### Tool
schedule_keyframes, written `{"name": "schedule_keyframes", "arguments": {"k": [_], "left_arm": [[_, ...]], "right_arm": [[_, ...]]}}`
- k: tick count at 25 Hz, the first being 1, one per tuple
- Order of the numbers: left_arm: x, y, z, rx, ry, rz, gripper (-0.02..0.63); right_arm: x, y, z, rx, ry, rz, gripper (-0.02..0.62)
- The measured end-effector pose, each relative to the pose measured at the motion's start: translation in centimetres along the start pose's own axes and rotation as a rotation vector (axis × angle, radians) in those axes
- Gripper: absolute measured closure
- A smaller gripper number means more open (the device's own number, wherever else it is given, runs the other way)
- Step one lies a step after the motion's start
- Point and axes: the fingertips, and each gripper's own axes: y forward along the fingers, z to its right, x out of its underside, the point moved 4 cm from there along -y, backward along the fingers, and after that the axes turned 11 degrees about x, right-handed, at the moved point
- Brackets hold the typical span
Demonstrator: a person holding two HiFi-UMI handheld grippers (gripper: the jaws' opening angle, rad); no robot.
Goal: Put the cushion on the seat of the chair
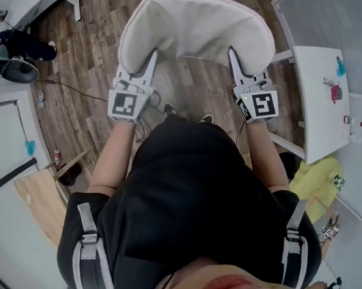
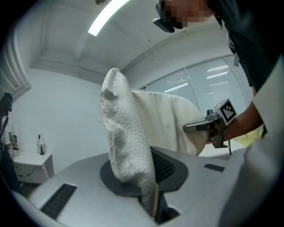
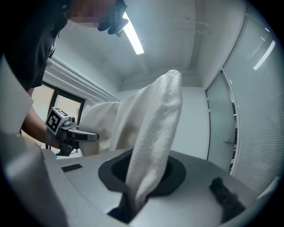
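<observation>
We hold the cushion (image 1: 197, 27) stretched between our two grippers. The left gripper (image 1: 152, 59) pinches its left edge and the right gripper (image 1: 234, 60) pinches its right edge. It spreads ahead of both, above the wooden floor (image 1: 82, 61).

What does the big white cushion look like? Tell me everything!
The cushion is cream-white, soft and nubbly like a towel, with a rounded far edge. It hangs in the air above the wooden floor. The left gripper and the right gripper each pinch its near edge, one at each side, squashing the fabric thin. Nothing else seems to touch it.
</observation>
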Motion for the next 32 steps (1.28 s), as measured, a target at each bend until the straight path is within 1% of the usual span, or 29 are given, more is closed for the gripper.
{"name": "schedule_keyframes", "arguments": {"k": [5,13,19,26,32], "left_arm": [[0.2,-0.6,-2.0,0.014,0.023,-0.005,0.549],[1.1,-1.6,-5.7,0.058,0.014,0.007,0.549],[1.6,-2.4,-7.4,0.079,0.009,0.011,0.549],[1.5,-0.9,-8.0,0.101,0.017,0.009,0.549],[1.4,0.7,-8.1,0.094,0.028,0.010,0.549]], "right_arm": [[0.0,1.2,-1.3,0.016,-0.003,-0.009,0.540],[-0.2,3.6,-4.2,0.062,-0.002,-0.028,0.540],[-0.2,4.3,-5.8,0.084,-0.003,-0.030,0.540],[0.0,5.2,-4.8,0.103,0.002,-0.036,0.540],[0.3,6.0,-3.3,0.096,-0.001,-0.025,0.540]]}}
